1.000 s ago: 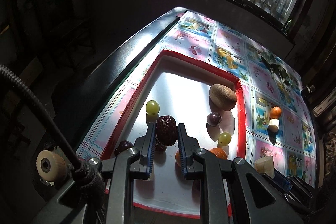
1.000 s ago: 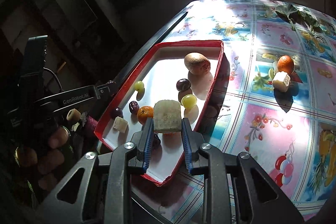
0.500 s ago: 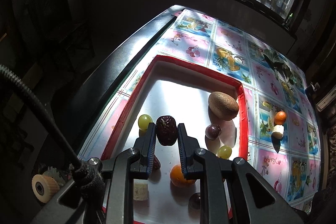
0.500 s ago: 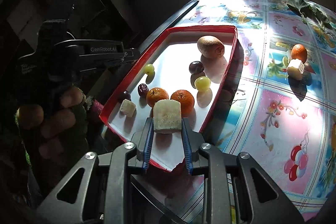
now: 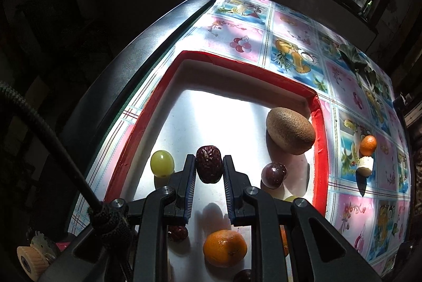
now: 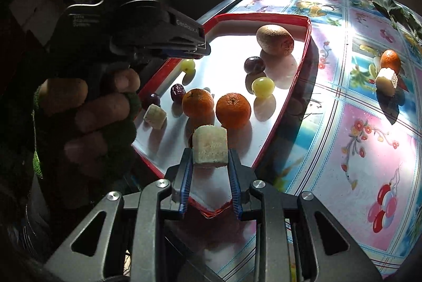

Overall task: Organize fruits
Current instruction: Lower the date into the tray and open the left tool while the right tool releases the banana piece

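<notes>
With the left gripper clamping a date over the tray and the right gripper clamping a banana piece above its near corner, each should lower into bare floor before releasing.

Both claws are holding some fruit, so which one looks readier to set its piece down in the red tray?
Probably the left gripper: its red date hangs over the tray floor, while the right gripper's banana chunk sits near the corner.
</notes>
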Motion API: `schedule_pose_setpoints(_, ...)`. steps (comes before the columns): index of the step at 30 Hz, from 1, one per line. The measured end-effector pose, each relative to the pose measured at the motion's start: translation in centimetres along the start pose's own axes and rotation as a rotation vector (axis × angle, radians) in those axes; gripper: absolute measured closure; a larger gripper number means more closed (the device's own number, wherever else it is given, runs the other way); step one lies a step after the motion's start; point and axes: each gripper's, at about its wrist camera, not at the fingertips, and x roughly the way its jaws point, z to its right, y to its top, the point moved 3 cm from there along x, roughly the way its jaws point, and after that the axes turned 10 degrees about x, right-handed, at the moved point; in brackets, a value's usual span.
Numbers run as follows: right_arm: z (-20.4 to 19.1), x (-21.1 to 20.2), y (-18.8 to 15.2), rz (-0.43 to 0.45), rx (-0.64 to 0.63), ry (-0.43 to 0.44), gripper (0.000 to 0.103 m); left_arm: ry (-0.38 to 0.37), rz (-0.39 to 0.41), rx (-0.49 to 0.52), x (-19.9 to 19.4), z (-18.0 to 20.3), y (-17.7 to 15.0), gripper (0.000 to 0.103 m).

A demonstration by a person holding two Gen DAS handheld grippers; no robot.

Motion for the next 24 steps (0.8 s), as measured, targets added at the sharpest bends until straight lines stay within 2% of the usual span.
schedule_pose_setpoints(12, -0.3, 0.3, -0.2, -0.017, -0.042, -0.009, 0.075, -0.005, -0.051, 0.015, 2.4, 0.3, 0.5, 0.084)
schedule_pose_setpoints(24, -0.7, 0.1, -0.6, -0.016, -0.066, -0.061, 0.074, -0.002, -0.088, 0.035, 3.5, 0.8, 0.7, 0.084)
